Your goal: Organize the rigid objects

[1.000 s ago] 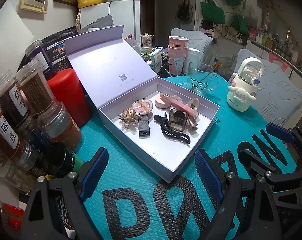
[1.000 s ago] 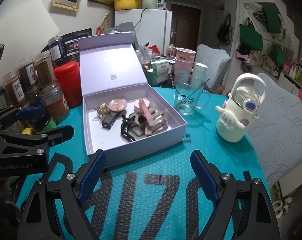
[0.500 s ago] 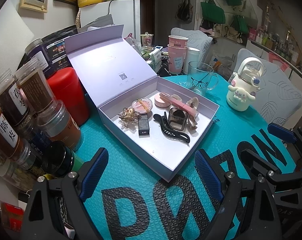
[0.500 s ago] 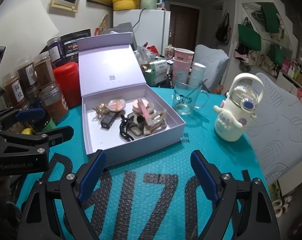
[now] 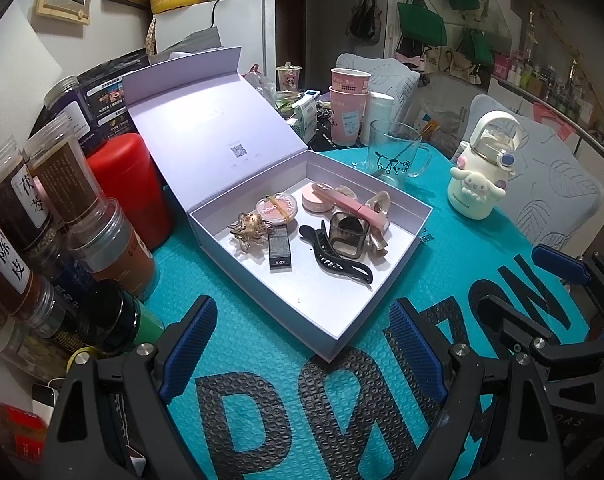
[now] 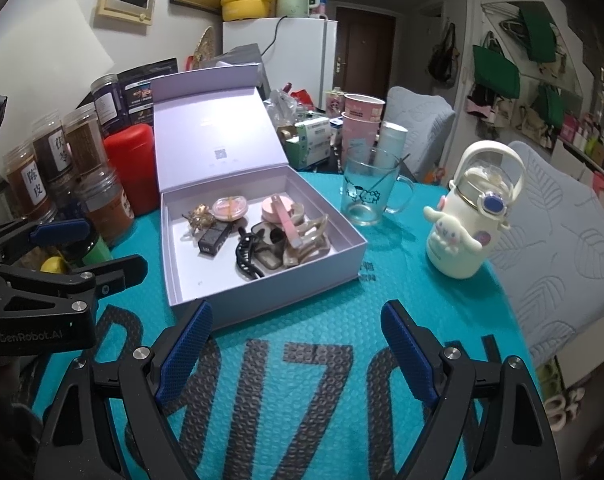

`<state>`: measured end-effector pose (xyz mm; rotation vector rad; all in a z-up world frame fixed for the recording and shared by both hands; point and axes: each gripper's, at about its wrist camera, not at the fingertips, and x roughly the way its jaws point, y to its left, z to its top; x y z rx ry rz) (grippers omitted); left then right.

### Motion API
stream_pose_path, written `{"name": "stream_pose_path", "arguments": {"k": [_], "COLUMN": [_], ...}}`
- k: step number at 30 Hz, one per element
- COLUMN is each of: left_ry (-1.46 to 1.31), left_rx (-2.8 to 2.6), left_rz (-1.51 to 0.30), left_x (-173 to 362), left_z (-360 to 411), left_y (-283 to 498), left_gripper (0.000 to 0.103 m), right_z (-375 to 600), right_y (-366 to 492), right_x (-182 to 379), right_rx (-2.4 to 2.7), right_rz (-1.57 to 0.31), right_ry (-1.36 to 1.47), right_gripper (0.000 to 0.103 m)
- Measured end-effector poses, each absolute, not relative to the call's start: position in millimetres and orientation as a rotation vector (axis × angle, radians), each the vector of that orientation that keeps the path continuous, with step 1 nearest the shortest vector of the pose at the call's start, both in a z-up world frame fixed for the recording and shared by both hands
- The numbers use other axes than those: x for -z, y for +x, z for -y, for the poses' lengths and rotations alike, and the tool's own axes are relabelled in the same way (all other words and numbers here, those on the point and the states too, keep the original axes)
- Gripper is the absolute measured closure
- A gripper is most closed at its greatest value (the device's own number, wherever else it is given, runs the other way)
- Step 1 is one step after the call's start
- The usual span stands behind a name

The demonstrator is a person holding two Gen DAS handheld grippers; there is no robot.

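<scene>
Both grippers released, nothing between the fingers. Left gripper (image 5: 302,344) hovers above the teal mat (image 5: 342,420) just short of the box's near corner. Right gripper (image 6: 298,344) hovers over the mat beside the box's near wall; its tip also shows at the right edge of the left wrist view, and the left gripper shows at the left edge of the right wrist view.

Lavender box (image 5: 262,296) sits open on the worktop, lid (image 5: 206,120) tilted back toward the jars. All small items are inside it, bunched toward the far half; the near half of the floor is bare:
- gold hair clip (image 5: 250,228) at far left
- black lipstick (image 5: 280,246) lying flat, touching the gold clip
- round pink compact (image 5: 277,209) behind those
- second pink compact (image 5: 316,200) with a pink tube (image 5: 354,206) lying across it
- black claw clip (image 5: 334,254) in the middle
- smoky square clip (image 5: 346,236) resting on the black one
- beige claw clip (image 5: 378,220) at the right, by the wall

Outside the box: red canister (image 5: 130,188) and labelled spice jars (image 5: 42,192) to the left, glass mug (image 6: 366,196) and white cartoon-dog bottle (image 6: 470,220) to the right, pink paper cups (image 5: 348,108) behind.
</scene>
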<state>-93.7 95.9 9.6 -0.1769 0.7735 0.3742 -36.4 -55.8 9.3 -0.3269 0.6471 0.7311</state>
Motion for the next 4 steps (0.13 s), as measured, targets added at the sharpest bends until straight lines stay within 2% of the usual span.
{"name": "stream_pose_path", "arguments": {"k": [4], "left_ry": [-0.174], "left_rx": [-0.385], "left_rz": [-0.775], "left_x": [-9.4], "left_z": [-96.5], "left_y": [-94.0], "left_gripper": [0.014], "right_z": [56.2], "right_y": [-36.2], "right_x": [-9.2], "right_rx": [-0.731], "right_rz": [-0.648], "right_ry": [-0.326], "right_gripper": [0.016]}}
